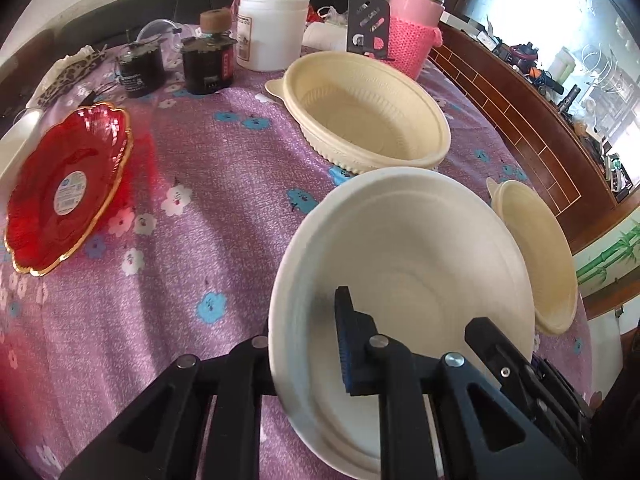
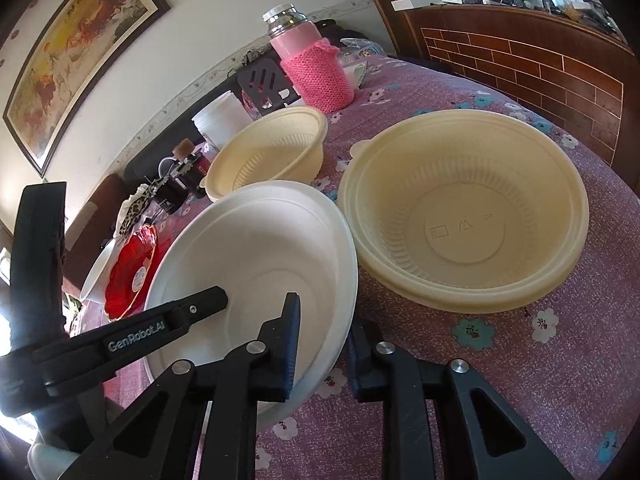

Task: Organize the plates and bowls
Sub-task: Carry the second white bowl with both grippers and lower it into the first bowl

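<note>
Both claws pinch the white bowl's rim, one finger inside, one outside. Left claw (image 1: 308, 344) grips the rim on its side, right claw (image 2: 324, 344) the opposite edge; two holds keep the flimsy bowl from flexing. White bowl (image 1: 400, 264) sits near the front of the surface (image 1: 200, 200), mouth up, tilted slightly; round, so no long axis. Two cream bowls (image 2: 464, 216) (image 2: 272, 152) stand just beyond, upright, likely nesting targets. Red plate (image 1: 64, 188) lies well apart to the left.
</note>
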`<state>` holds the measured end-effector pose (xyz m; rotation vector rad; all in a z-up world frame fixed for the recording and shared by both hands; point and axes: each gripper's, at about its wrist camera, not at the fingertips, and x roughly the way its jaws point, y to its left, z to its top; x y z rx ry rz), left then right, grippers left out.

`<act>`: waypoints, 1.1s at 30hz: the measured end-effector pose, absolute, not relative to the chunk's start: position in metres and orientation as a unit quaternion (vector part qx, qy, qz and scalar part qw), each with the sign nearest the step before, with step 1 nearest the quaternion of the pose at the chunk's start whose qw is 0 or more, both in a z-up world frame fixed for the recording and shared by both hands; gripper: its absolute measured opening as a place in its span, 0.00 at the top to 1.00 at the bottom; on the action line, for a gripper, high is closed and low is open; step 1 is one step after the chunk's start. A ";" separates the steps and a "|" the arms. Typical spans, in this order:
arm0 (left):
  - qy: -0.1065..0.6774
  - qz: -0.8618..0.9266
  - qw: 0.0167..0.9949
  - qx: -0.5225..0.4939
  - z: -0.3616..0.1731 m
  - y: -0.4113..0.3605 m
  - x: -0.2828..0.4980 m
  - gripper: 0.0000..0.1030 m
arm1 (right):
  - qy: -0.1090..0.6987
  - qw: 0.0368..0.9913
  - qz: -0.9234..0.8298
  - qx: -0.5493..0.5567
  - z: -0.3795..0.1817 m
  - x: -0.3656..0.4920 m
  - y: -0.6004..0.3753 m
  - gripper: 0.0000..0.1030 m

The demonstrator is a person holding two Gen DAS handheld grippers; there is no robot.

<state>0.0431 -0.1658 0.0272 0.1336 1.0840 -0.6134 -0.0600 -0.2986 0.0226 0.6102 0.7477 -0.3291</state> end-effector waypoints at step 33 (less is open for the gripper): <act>0.428 -0.239 0.872 -0.004 0.087 -0.047 -0.017 0.86 | 0.322 0.925 -0.086 0.180 0.086 -0.071 -0.195 0.83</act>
